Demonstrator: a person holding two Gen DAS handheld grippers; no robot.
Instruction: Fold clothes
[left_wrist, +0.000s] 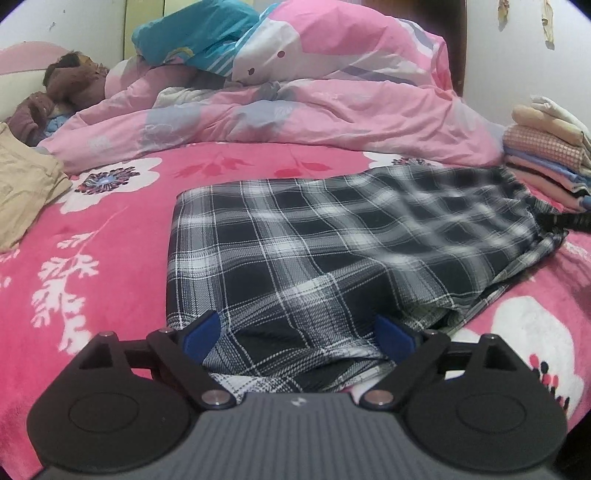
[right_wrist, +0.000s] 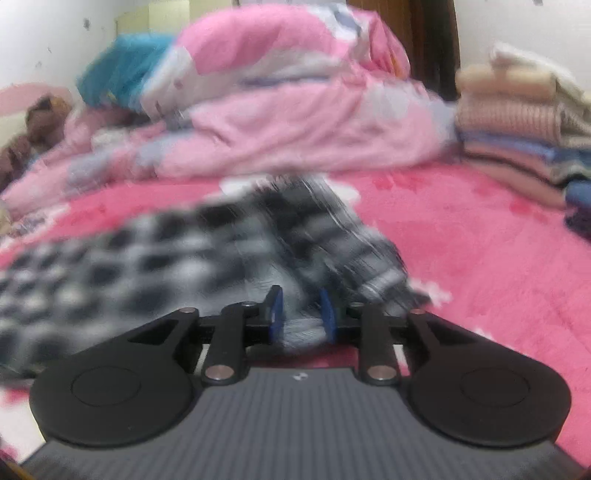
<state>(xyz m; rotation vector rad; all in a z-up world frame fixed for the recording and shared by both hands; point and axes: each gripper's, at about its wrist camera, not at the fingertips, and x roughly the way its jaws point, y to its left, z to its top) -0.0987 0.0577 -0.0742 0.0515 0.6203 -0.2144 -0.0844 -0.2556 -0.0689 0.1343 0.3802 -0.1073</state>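
Observation:
A black-and-white plaid garment (left_wrist: 332, 251) lies folded flat on the pink flowered bedspread (left_wrist: 110, 266). My left gripper (left_wrist: 299, 328) is open wide over its near edge, with the blue pads (left_wrist: 207, 328) standing on either side of the cloth and not pressing it. My right gripper (left_wrist: 565, 221) shows as a dark shape at the garment's gathered right end. In the blurred right wrist view the plaid garment (right_wrist: 147, 266) runs in a raised ridge up to the right gripper (right_wrist: 301, 314). Pale cloth fills the narrow gap between its pads.
A rumpled pink duvet (left_wrist: 295, 110) and a teal pillow are heaped at the back. A stack of folded clothes (left_wrist: 546, 155) stands at the right, close to the garment's end. A beige garment (left_wrist: 26, 184) and a brown plush toy (left_wrist: 70, 77) lie at the left.

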